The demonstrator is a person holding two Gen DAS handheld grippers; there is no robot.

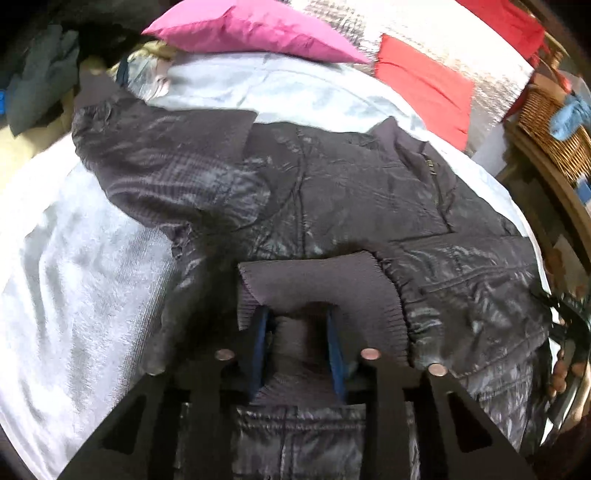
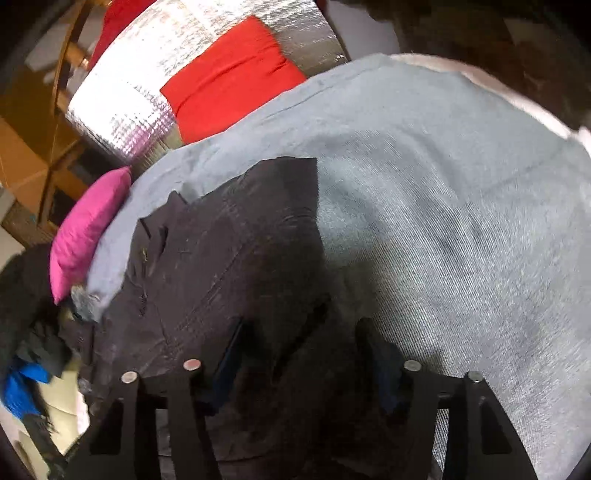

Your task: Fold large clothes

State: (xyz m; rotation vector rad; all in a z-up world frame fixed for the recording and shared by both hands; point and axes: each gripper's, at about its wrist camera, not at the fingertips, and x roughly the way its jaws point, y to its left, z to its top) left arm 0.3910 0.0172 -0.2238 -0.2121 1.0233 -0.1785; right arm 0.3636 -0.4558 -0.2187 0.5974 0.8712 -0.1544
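Observation:
A dark shiny padded jacket (image 1: 332, 192) lies spread on a pale blue sheet (image 1: 81, 280). My left gripper (image 1: 297, 314) is shut on the jacket's ribbed knit cuff (image 1: 317, 280), holding the sleeve over the jacket body. The other sleeve (image 1: 155, 162) stretches to the far left. In the right wrist view the jacket (image 2: 221, 258) lies left of centre on the sheet (image 2: 443, 221). My right gripper (image 2: 303, 332) stands open low over the jacket's dark edge, jaws wide apart with cloth between and under them.
A magenta pillow (image 1: 251, 29) and a red cushion (image 1: 424, 85) on silver foil padding (image 2: 147, 92) lie at the far side. A clothes pile (image 1: 40, 81) sits far left. A wicker basket (image 1: 554, 129) stands right.

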